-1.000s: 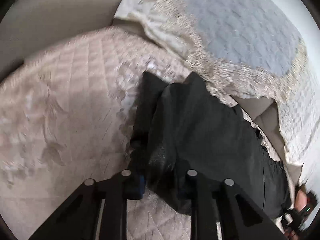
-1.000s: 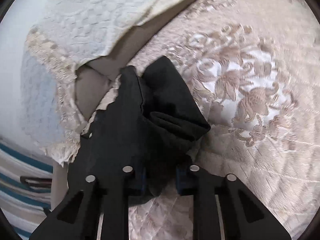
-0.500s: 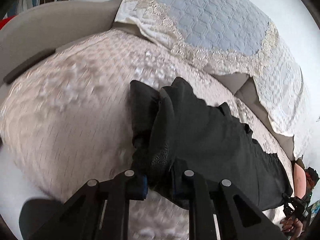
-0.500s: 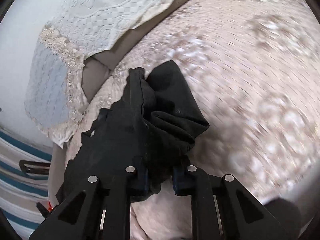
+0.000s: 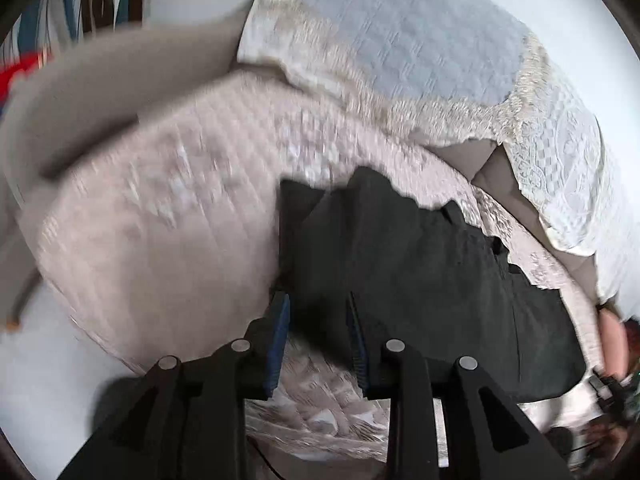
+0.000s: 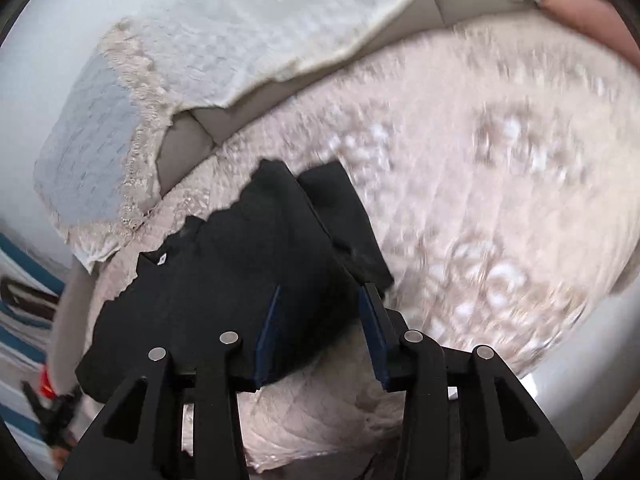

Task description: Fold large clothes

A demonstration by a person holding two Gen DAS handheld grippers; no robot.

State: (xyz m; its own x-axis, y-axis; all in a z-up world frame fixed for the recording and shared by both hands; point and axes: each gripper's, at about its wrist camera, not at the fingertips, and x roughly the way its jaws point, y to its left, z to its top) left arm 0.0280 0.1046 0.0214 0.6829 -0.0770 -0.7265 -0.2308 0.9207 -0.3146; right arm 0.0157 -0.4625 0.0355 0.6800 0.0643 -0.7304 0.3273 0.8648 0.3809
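In the left wrist view, a beige sofa arm [image 5: 100, 92] curves along the left edge, and the pale pink quilted cover [image 5: 160, 220] spreads across the seat — blurred by motion. The left gripper [image 5: 318, 312] hangs low at centre with its jaws apart; the near edge of the black garment [image 5: 420, 272] lies in the gap between the blue pads, and no pinch on the cloth is visible. The garment lies folded on the cover and stretches toward the right edge. Behind it, a white lace throw with a grey-blue panel [image 5: 420, 40] drapes over the sofa back.

In the right wrist view, the same throw [image 6: 240, 32] fills the upper left. The black garment [image 6: 240, 272] lies on the cover [image 6: 500, 200] left of centre, a folded flap showing at its far end. The right gripper [image 6: 320, 300] is spread wide — its left pad is over the cloth and its right pad is at the garment's edge.
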